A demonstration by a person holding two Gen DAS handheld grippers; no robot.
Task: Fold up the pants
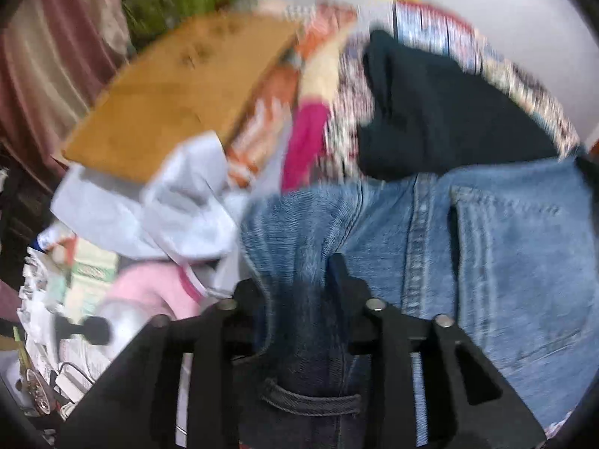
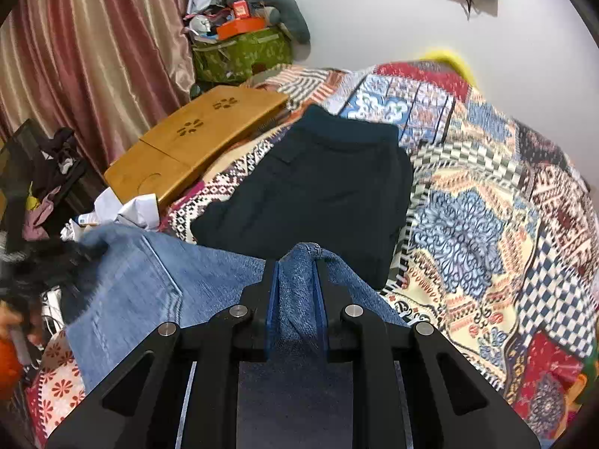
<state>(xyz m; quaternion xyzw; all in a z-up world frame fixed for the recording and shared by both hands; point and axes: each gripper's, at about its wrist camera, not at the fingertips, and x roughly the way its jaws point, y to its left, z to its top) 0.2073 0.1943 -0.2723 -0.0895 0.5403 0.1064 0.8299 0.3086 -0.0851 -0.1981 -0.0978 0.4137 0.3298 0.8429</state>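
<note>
Jeans [image 2: 149, 273] held up over the bed.
Left gripper [image 1: 299, 280] and right gripper [image 2: 297, 284] each clamp bunched denim, seemingly the waistband; the cloth is heavy and limp, so grip seams.

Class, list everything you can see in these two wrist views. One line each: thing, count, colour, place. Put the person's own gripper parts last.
jeans: 1, blue, on the bed, nearest the cameras
dark garment: 1, navy, on the bedspread behind the jeans
bedspread: 1, multicoloured patchwork, covering the bed
lap tray: 1, wooden brown, left edge of bed
bag: 1, green, far corner
curtain: 1, pink-beige, left
grey garment: 1, pale grey, left of jeans
left gripper: black fingers, shut on jeans
right gripper: black fingers, shut on jeans
</note>
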